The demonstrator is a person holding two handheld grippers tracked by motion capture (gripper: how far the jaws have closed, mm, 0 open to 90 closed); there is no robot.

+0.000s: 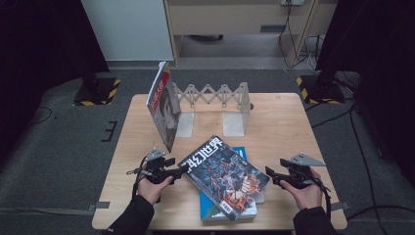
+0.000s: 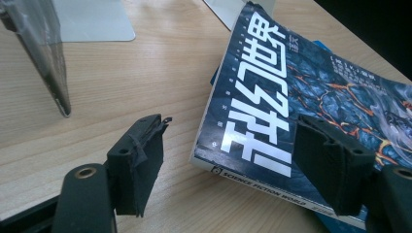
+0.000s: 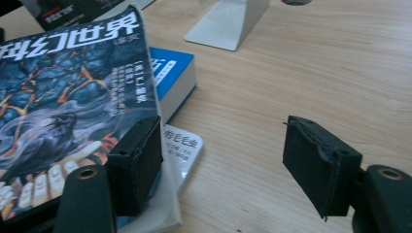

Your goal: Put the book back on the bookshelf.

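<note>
I see the magazine (image 1: 226,176) lying atop a blue book (image 1: 243,155) near the table's (image 1: 284,122) front edge. My left gripper (image 1: 177,170) sits at its left corner, fingers spread; my right gripper (image 1: 272,177) is just right of it, fingers spread, pinching nothing

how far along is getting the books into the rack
Done: one magazine stands leaning at the rack. In hand: the open left tongs sit at the top magazine, not gripping. Left: that magazine, the blue book and a white one under it.

Grey carpet (image 1: 58,147), wooden cabinet (image 1: 235,19)
</note>
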